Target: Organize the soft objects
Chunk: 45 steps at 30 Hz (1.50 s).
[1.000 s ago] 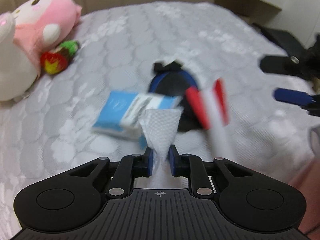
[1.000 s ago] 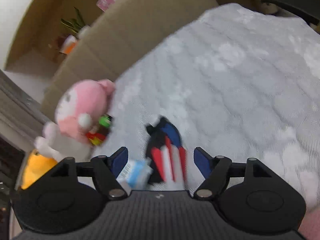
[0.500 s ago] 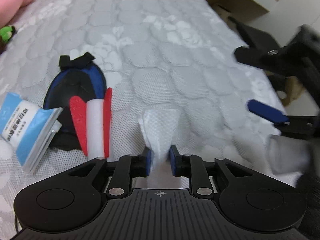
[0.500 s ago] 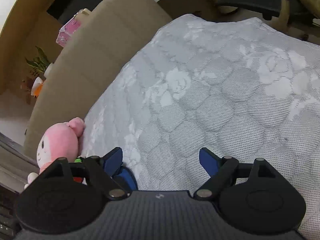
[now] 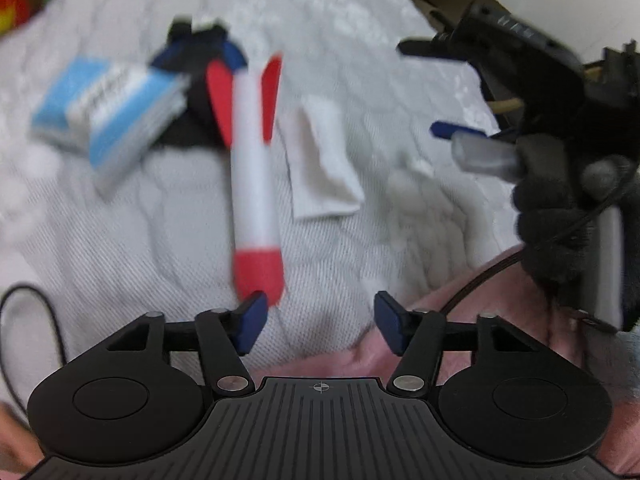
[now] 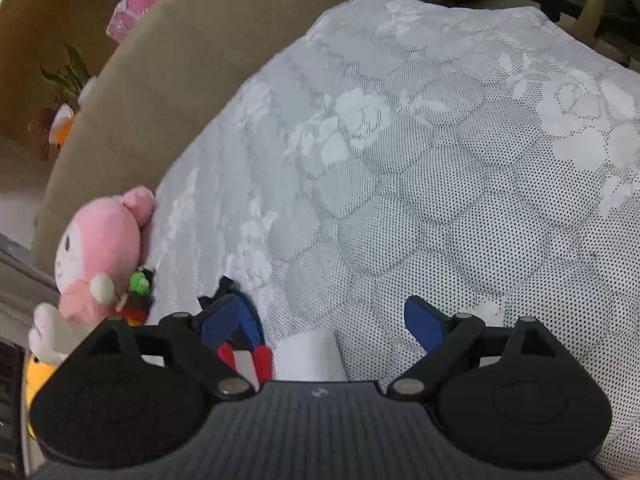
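A white tissue [image 5: 322, 160] lies flat on the grey quilted bed [image 5: 120, 240], just right of a red-and-white foam rocket [image 5: 254, 168]. Left of the rocket sit a blue tissue pack [image 5: 108, 108] and a black-and-blue soft item [image 5: 196, 60]. My left gripper [image 5: 318, 322] is open above the bed's near edge, nothing between its fingers. The right gripper [image 6: 316, 326] is open and empty; the rocket's fins [image 6: 244, 356], the tissue [image 6: 308, 354] and the black-and-blue item [image 6: 240, 312] show just beyond it. A pink plush [image 6: 100, 256] leans at the far left.
A red, yellow and green plush toy [image 6: 138, 292] lies by the pink plush. The beige headboard [image 6: 200, 60] bounds the bed's far side. A gloved hand holding the other gripper [image 5: 560, 184] is at the right of the left wrist view. A black cable [image 5: 36, 320] loops at left.
My left gripper has opened and let the white tissue go; it now lies on the bed beside the rocket. The left gripper has drawn back. The right gripper stays open.
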{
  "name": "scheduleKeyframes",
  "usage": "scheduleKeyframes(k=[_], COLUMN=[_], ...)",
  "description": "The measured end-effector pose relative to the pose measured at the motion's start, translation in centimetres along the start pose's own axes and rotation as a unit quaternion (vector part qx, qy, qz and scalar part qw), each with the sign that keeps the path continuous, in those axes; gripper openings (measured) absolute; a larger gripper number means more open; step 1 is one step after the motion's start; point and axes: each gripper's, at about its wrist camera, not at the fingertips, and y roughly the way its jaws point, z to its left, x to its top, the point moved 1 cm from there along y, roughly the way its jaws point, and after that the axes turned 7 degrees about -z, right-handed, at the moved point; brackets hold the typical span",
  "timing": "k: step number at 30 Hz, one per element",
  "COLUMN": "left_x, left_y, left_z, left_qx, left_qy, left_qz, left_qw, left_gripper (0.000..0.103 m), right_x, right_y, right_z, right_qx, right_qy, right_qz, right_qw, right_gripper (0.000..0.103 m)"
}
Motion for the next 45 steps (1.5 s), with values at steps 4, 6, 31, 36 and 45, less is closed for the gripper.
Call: scheduleKeyframes(k=[4, 6, 31, 36, 45], left_x=[0.5, 1.4, -0.3, -1.2, -0.8], left_y=[1.9, 1.9, -9.9, -9.8, -9.6], left_z=[0.2, -0.3, 6.3, 4.7, 5.7], left_qx=[-0.030, -0.023, 0.184, 0.197, 0.206], left_qy=[-0.022, -0.005, 0.024, 0.067, 0.030], left_qz=[0.002, -0.023, -0.293, -0.294, -0.293], left_qw=[0.9993, 0.9995, 0.9381, 0.9330, 0.9331], left_gripper=[0.053, 0.051, 0.103, 0.103, 0.103], right_x=[-0.3, -0.3, -13.0, -12.4, -13.4], right_y=[0.5, 0.6, -8.9, -8.2, -5.6], right_z=[-0.1, -0.3, 8.9, 9.0, 9.4], right_qx=[-0.020, -0.026, -0.052, -0.056, -0.089], right_qy=[-0.002, 0.005, -0.262, -0.249, -0.273], right_qz=[0.012, 0.016, -0.152, -0.128, -0.051], right_qw=[1.000, 1.000, 0.952, 0.958, 0.957], right_gripper=[0.092, 0.092, 0.096, 0.101, 0.101])
